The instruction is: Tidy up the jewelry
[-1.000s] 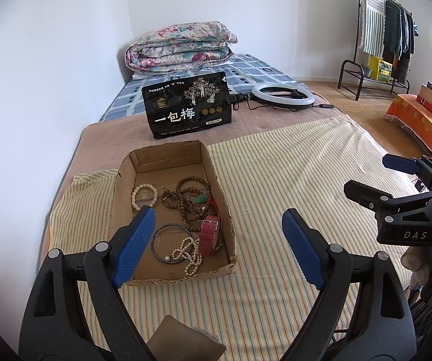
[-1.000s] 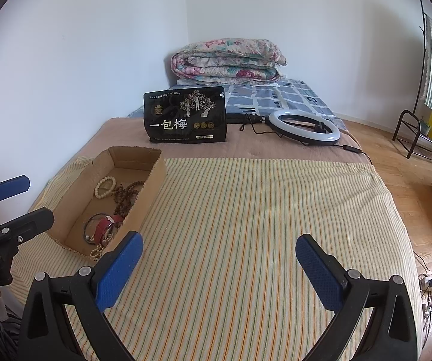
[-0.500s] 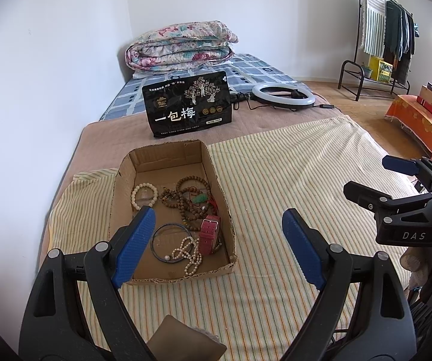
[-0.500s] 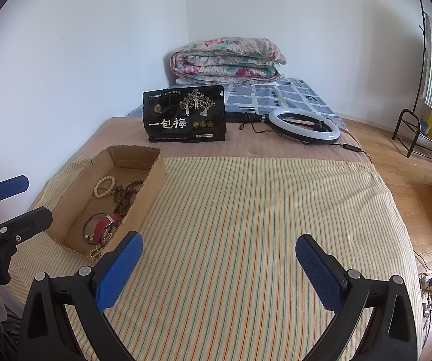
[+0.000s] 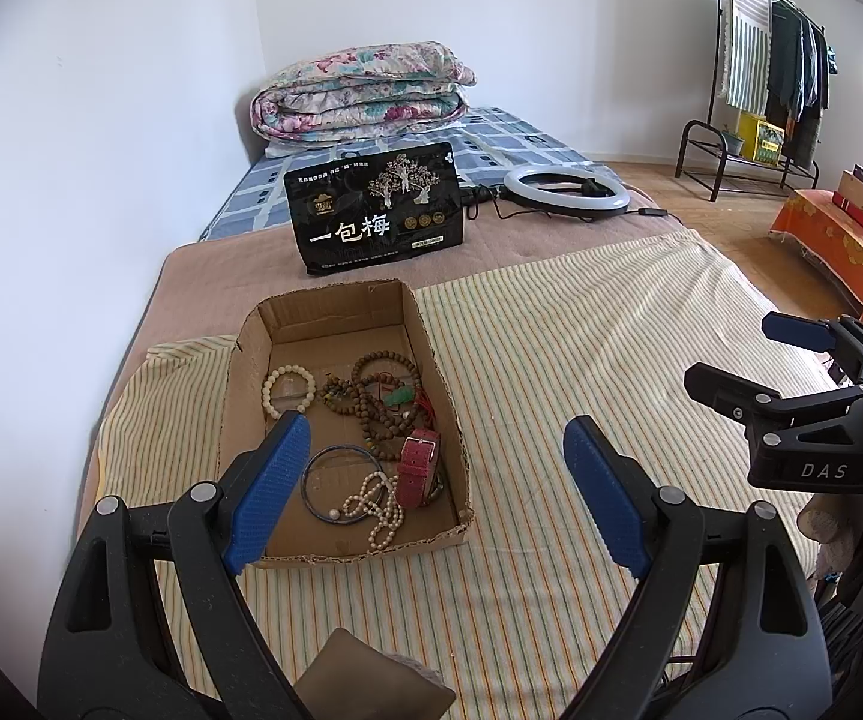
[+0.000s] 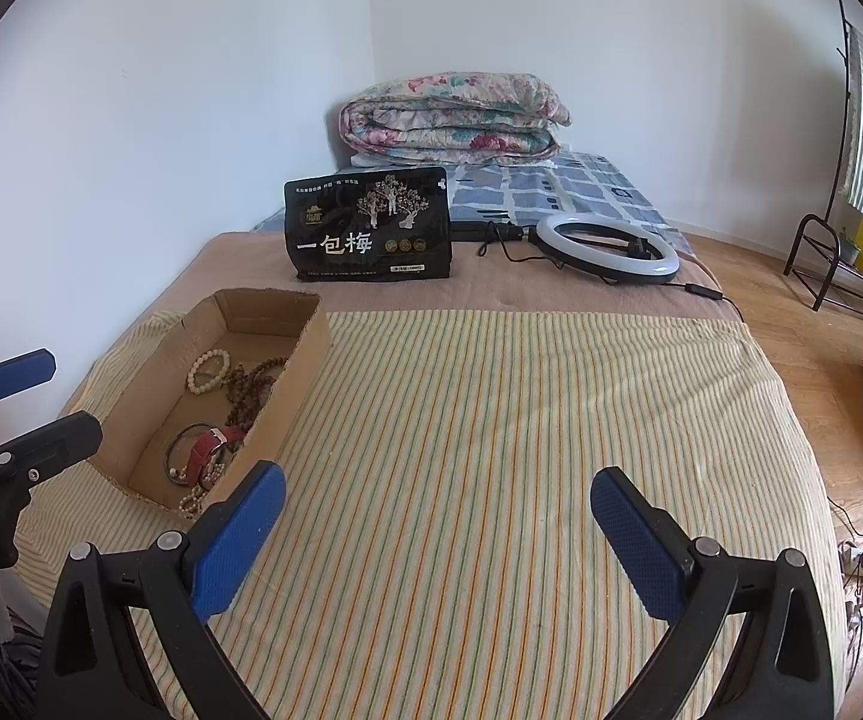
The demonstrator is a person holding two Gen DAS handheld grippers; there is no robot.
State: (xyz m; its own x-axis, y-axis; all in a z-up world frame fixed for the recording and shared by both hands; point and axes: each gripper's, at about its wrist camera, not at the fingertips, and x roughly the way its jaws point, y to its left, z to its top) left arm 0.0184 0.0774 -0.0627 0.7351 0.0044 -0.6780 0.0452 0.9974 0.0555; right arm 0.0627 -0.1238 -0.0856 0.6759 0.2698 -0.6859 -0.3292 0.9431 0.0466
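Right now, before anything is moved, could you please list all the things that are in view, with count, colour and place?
cardboard box: one, brown, on the striped cloth, left side
white bead bracelet: one, cream, far left in the box
brown bead strings: several, tangled, middle of the box
green charm: one, among the brown beads
red watch strap: one, near right in the box
blue bangle: one, near middle in the box
pearl string: one, white, lying over the bangle
striped cloth: one, yellow-green, over the bed
black bag: one, standing behind the box
ring lamp: one, white, right of the bag
folded quilt: one, floral, by the wall
clothes rack: one, far right
left tongs: open, empty
right tongs: open, empty
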